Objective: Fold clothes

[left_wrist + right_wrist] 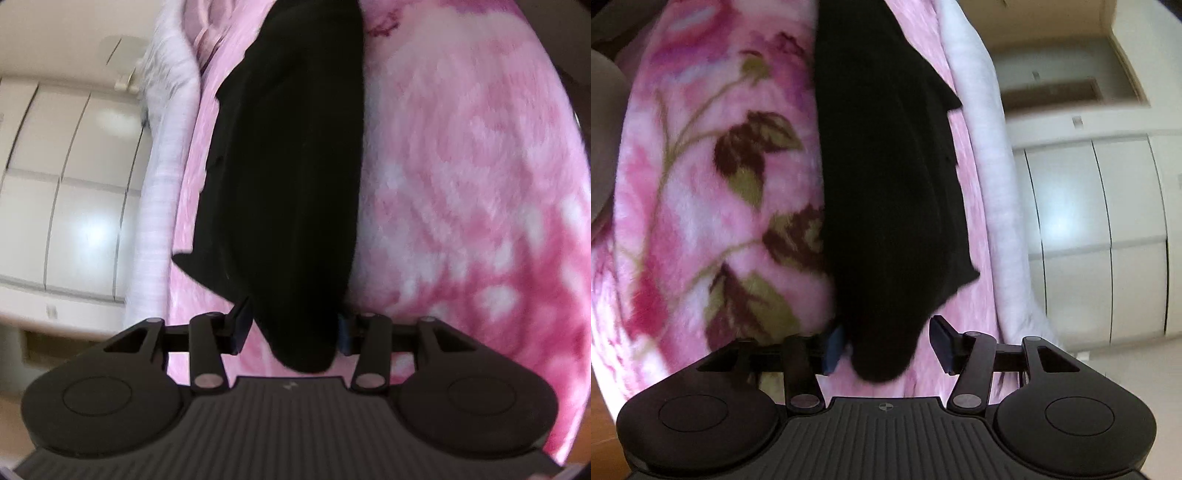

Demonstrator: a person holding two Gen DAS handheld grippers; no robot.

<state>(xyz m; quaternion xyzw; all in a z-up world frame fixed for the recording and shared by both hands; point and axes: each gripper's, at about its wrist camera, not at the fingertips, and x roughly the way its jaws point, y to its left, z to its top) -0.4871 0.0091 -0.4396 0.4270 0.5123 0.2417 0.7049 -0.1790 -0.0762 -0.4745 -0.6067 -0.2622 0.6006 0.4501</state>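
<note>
Left wrist view shows my left gripper [293, 332] pinching 1 end of the black cloth [291, 177]; my right gripper [886, 345] has its jaws apart around the other end, not squeezing; the cloth lies near the pink blanket's [713, 206] edge; next I think I should close, lift and fold it over.

Black garment [288, 177], pink floral blanket [713, 192]

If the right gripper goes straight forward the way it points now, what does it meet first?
The right gripper would meet the black garment first: the cloth already lies between its fingers and stretches ahead along that line. The pink floral blanket lies under it. Depth is hard to judge in the fisheye view.
</note>
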